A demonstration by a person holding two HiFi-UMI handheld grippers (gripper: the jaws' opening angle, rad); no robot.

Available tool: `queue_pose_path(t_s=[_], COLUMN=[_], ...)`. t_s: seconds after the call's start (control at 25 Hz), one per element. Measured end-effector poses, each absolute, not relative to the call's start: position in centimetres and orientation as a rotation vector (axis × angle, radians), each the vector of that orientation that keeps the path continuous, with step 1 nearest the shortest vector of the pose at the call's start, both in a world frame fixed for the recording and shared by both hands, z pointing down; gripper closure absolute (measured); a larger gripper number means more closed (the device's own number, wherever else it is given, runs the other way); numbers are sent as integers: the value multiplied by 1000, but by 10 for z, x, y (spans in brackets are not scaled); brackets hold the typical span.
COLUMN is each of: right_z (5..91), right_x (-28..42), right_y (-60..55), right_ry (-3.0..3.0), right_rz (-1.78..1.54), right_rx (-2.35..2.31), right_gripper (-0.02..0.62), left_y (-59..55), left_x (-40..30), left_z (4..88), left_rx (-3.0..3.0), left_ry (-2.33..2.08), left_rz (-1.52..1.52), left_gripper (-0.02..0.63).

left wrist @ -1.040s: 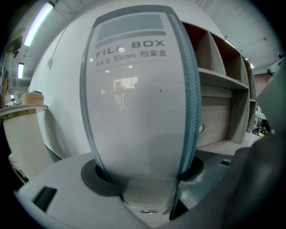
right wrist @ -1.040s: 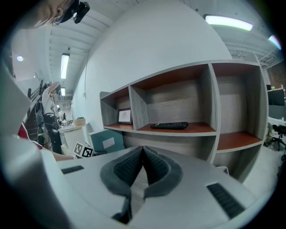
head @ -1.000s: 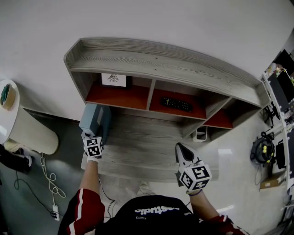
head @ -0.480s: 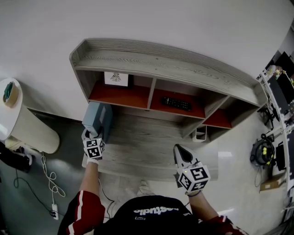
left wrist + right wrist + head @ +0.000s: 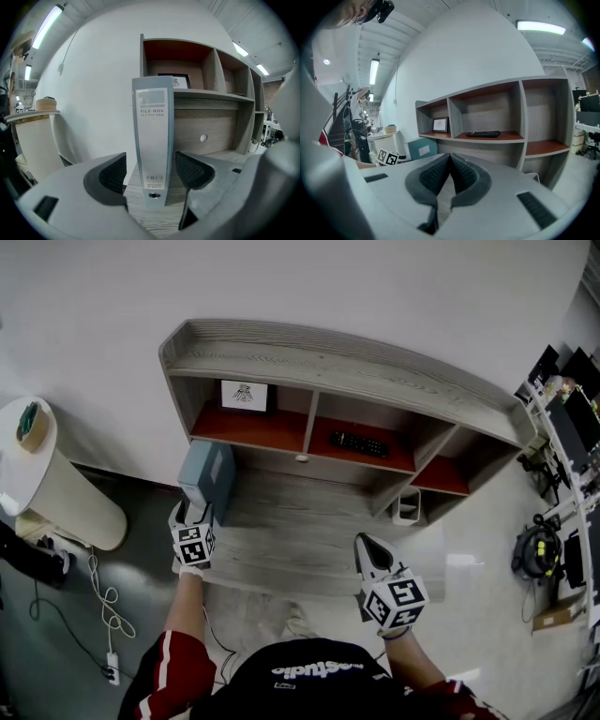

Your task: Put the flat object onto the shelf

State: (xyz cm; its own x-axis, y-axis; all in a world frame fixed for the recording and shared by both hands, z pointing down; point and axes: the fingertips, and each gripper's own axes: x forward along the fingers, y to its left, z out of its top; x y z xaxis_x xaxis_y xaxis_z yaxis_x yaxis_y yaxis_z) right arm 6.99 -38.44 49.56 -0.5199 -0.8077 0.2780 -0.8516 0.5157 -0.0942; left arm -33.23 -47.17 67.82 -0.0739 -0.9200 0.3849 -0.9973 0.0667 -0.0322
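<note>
Now slim grey-blue file box (image 5: 153,136) upright between left gripper (image 5: 151,169) spread jaws; right gripper (image 5: 450,161) jaws pressed together.

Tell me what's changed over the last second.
Hardly anything: the head camera swung slightly, shifting the shelf unit rightward in frame. The file box still stands upright between the left tool's open jaws, with a gap on each side. The right tool stays shut and empty. The remote and framed picture haven't moved.
</note>
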Motion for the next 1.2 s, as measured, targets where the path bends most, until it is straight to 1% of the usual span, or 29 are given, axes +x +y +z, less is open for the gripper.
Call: queue_pose_path(t_s=[0.28, 0.6, 1.2], right_z=[488, 480, 462], right_x=[70, 69, 91], right_y=[-356, -320, -251], right_ry=[-2571, -2599, -2541], right_rz=[317, 302, 239], right_rx=[1434, 1450, 1599], right_gripper=[597, 597, 597], left_y=[-439, -397, -322], left_x=[-330, -306, -261], left_z=[673, 652, 576], left_rx=[1925, 1984, 2188], left_ry=[-2075, -2035, -1982], left_rz=[413, 355, 207], left_gripper=[288, 290, 290])
